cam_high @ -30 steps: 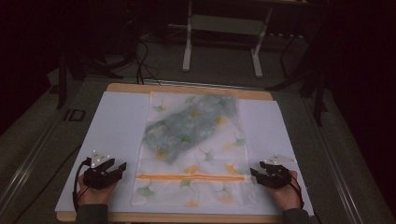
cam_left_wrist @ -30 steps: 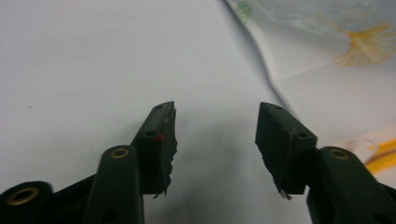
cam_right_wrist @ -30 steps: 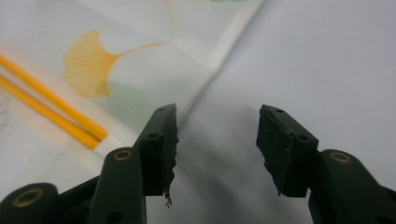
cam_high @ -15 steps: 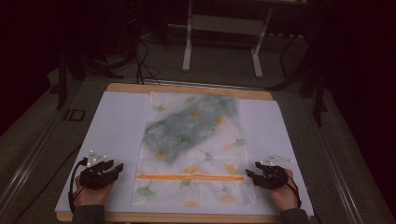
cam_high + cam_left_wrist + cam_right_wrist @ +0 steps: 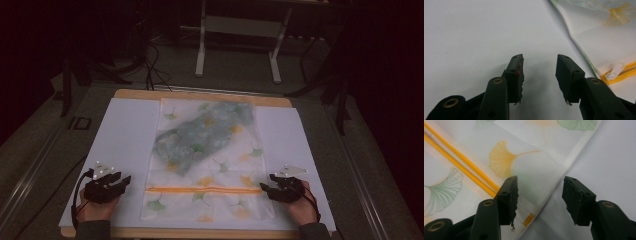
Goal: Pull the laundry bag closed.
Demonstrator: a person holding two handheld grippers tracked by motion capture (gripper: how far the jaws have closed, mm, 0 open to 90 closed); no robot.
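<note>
A translucent white zip bag (image 5: 220,162) printed with ginkgo leaves lies flat on the white sheet, with a folded greenish cloth (image 5: 200,135) inside. Its orange zipper (image 5: 202,189) runs across near the front. My left gripper (image 5: 125,181) rests on the sheet just left of the bag, open; its jaws have just been closing a little, with nothing between them. In the left gripper view the gripper (image 5: 539,67) faces bare sheet, and the white zipper slider (image 5: 615,71) lies to its right. My right gripper (image 5: 540,192) is open and straddles the bag's (image 5: 536,170) right edge near the zipper end (image 5: 528,219).
The white sheet (image 5: 127,135) covers a wooden board (image 5: 140,94) on the table. Bare sheet lies on both sides of the bag. Behind the table stand a metal frame (image 5: 240,25) and cables (image 5: 150,65) on the dark floor.
The right gripper has edged slightly left toward the bag's right edge. The left hand has stayed in place.
</note>
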